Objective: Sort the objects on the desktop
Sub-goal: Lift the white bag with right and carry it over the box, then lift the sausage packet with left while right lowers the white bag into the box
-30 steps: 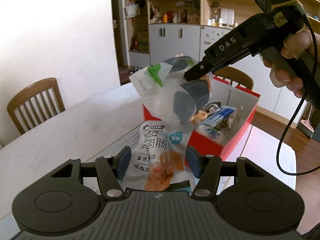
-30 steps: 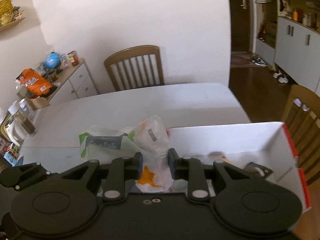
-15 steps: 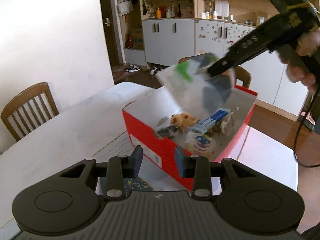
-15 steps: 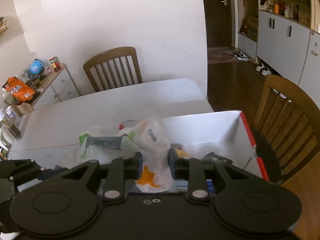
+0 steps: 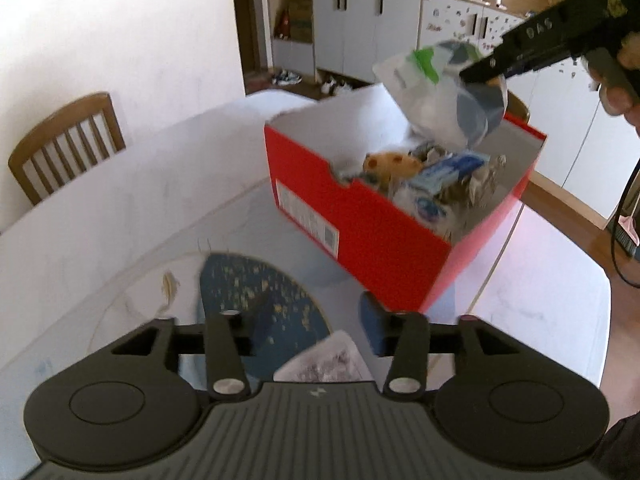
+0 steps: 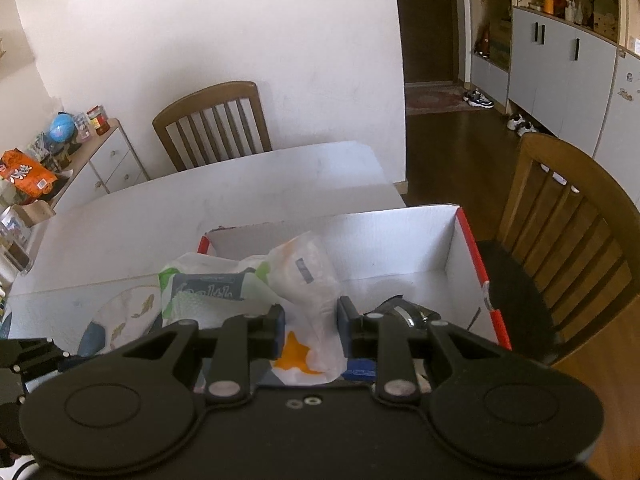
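My right gripper (image 6: pixel 310 326) is shut on a white snack packet (image 6: pixel 308 280) with green and orange print and holds it over the red box (image 6: pixel 486 280). The left wrist view shows that gripper (image 5: pixel 486 70) with the packet (image 5: pixel 432 92) above the red box (image 5: pixel 360 232), which holds several small items. My left gripper (image 5: pixel 312 330) is open and low over a blue speckled plate (image 5: pixel 256 300). A pale packet (image 5: pixel 324 360) lies just under its body, between the fingers, not gripped.
The box stands on a white table (image 5: pixel 100 220). Wooden chairs stand at the far side (image 6: pixel 212 124) and beside the box (image 6: pixel 568 232). A cluttered sideboard (image 6: pixel 60 152) is at the left wall. Grey cabinets (image 5: pixel 368 28) line the back.
My left gripper let go of the sausage snack packet, opened and dropped toward the plate. My right gripper carried its packet from beside the box to above the box.
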Available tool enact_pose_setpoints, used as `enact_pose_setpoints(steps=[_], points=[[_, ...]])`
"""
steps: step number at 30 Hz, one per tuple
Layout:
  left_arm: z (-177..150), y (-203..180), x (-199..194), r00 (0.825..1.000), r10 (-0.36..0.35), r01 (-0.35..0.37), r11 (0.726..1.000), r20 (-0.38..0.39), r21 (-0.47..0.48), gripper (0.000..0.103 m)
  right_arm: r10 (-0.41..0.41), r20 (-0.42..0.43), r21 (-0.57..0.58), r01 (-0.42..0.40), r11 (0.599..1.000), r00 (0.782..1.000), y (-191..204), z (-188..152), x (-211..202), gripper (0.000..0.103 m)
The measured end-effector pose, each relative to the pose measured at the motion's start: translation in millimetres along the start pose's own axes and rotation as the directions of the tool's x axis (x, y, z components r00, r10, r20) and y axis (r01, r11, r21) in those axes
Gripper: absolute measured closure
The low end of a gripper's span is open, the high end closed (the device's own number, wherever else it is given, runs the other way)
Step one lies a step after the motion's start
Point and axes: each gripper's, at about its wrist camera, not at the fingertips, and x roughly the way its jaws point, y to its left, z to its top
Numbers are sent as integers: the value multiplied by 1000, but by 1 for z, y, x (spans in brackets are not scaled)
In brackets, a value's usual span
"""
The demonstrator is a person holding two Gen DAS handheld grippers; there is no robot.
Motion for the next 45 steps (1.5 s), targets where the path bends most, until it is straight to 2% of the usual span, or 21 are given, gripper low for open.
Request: enact_pose_setpoints(steps=[2,6,8,18,22,32,38,45], points=[[-5,1,4,1000,-16,15,1000,-19,-24,35,3,-4,-2,-3,1000,1000,1,0,2,78],[-16,-1,13,997,-29,25,998,-70,-50,32,6,-10,-3,-6,1000,1000,-1,0,3,77],[-20,-3,17,996,-27,22,998,-88,-52,20,7,-11,-4,-7,1000,1000,-2,2,4,77],[-36,-7,31,988,-27,7,991,-150,-133,14,16,-25,-10,-16,1000,1000,-7,2,10,77],[-42,-7,39,984,-10,-22,984,-180,-176,3,20,-32,-14,-21,1000,999,-10,3,12,77],[-50,-17,55,969,41,-95,972,-244,-216,3,42,-53,-27,-44,999,998,-21,4,21,77],[-52,-24,60,965,113,-163,965,-237,-207,3,52,-68,-42,-55,998,996,-27,5,26,77],[-50,-27,61,964,150,-202,949,-221,-240,3,65,-81,-55,-70,996,995,-33,7,31,77]])
